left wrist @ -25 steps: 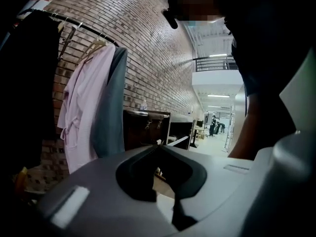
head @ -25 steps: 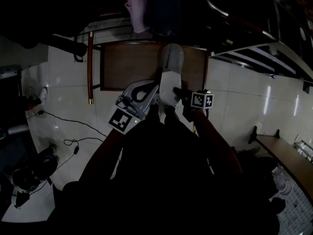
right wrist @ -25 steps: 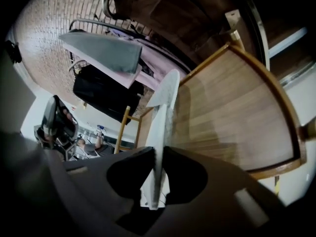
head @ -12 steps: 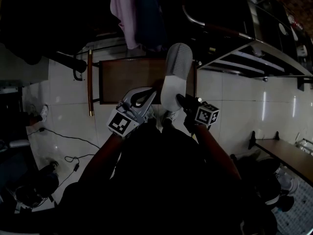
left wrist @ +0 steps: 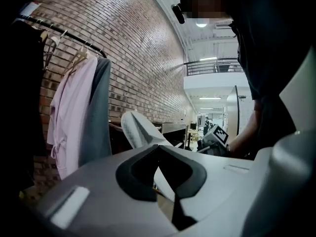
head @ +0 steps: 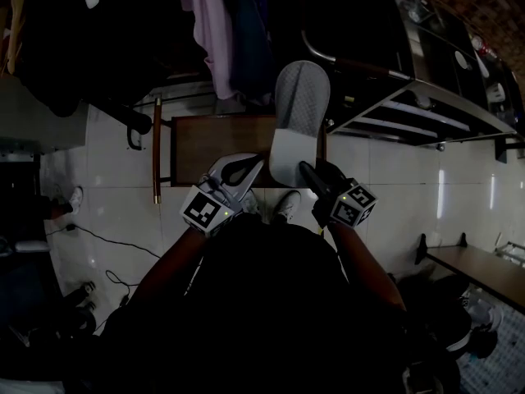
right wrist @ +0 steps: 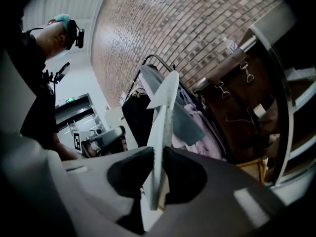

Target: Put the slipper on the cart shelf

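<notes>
A pale grey slipper [head: 297, 117] hangs in the air above a low wooden table [head: 213, 138], toe pointing away from me. My right gripper [head: 305, 169] is shut on its heel end. In the right gripper view the slipper [right wrist: 164, 112] stands on edge, its thin sole pinched between the black pads. My left gripper [head: 261, 161] sits just left of the heel, tips together, holding nothing. In the left gripper view the slipper [left wrist: 140, 130] rises beyond the left gripper [left wrist: 159, 149]. The metal cart [head: 426, 109] with its shelves stands at the upper right.
Clothes [head: 215, 31] hang on a rack behind the table, in front of a brick wall [left wrist: 133, 58]. A brown bag [right wrist: 237, 98] hangs by the cart frame [right wrist: 284, 107]. Cables [head: 115, 245] lie on the tiled floor at left. A bench [head: 476, 273] stands at right.
The right gripper has lifted the slipper up from the wooden table and rolled it onto its edge. The left gripper rose a little beside it.
</notes>
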The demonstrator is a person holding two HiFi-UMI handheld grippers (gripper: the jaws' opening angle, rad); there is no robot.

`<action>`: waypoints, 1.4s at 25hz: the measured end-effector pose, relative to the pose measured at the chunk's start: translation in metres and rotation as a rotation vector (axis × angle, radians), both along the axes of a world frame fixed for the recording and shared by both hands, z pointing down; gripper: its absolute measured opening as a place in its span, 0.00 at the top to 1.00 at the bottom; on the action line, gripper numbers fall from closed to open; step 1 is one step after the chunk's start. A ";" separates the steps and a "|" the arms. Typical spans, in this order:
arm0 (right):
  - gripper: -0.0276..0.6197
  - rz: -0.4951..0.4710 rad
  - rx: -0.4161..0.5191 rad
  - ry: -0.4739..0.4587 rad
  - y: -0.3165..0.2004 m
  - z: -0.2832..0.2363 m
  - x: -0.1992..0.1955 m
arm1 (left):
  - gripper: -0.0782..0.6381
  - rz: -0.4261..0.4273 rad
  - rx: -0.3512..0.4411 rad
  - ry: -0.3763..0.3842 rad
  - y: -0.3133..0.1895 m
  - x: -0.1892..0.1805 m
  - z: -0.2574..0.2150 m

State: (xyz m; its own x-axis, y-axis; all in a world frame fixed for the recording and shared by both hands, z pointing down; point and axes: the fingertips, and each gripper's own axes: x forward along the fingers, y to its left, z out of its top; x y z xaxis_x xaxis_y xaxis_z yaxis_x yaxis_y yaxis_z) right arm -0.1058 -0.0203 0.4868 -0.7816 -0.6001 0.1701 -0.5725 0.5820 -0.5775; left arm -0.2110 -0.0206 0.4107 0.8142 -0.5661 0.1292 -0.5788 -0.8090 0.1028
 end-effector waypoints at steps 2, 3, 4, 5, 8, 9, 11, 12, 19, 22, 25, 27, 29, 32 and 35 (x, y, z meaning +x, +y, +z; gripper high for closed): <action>0.86 0.010 0.059 -0.011 -0.006 -0.023 -0.001 | 0.89 -0.004 0.002 0.011 -0.002 -0.001 -0.010; 0.85 0.016 0.090 -0.020 -0.009 -0.036 -0.002 | 0.89 -0.010 0.002 0.023 -0.004 -0.002 -0.015; 0.86 0.022 0.122 -0.032 -0.011 -0.050 -0.003 | 0.89 -0.018 0.006 0.040 -0.006 -0.003 -0.020; 0.86 0.027 0.155 -0.046 -0.014 -0.065 -0.004 | 0.89 -0.026 0.013 0.056 -0.009 -0.005 -0.025; 0.85 0.030 0.264 -0.043 -0.020 -0.102 -0.008 | 0.89 -0.035 0.032 0.077 -0.018 -0.004 -0.040; 0.86 0.028 0.300 -0.016 -0.022 -0.110 -0.009 | 0.89 -0.036 0.041 0.081 -0.020 -0.003 -0.044; 0.86 0.024 0.361 0.044 -0.025 -0.122 -0.011 | 0.89 -0.036 0.057 0.089 -0.025 -0.001 -0.053; 0.86 0.026 0.386 0.063 -0.027 -0.128 -0.012 | 0.89 -0.034 0.063 0.093 -0.026 0.000 -0.058; 0.86 0.056 0.479 0.102 -0.032 -0.154 -0.014 | 0.89 -0.018 0.084 0.069 -0.026 0.003 -0.068; 0.86 0.059 0.503 0.125 -0.032 -0.156 -0.013 | 0.89 -0.008 0.086 0.064 -0.026 0.004 -0.070; 0.86 0.063 0.522 0.152 -0.031 -0.157 -0.012 | 0.89 0.002 0.073 0.073 -0.026 0.006 -0.073; 0.86 0.066 0.521 0.158 -0.030 -0.155 -0.011 | 0.89 0.011 0.072 0.072 -0.025 0.008 -0.071; 0.86 0.072 0.515 0.153 -0.030 -0.155 -0.010 | 0.89 0.023 0.067 0.053 -0.022 0.010 -0.068; 0.86 0.080 0.507 0.147 -0.029 -0.153 -0.009 | 0.89 0.010 0.073 0.066 -0.021 0.009 -0.069; 0.86 0.081 0.499 0.151 -0.028 -0.151 -0.009 | 0.89 -0.009 0.075 0.088 -0.022 0.004 -0.071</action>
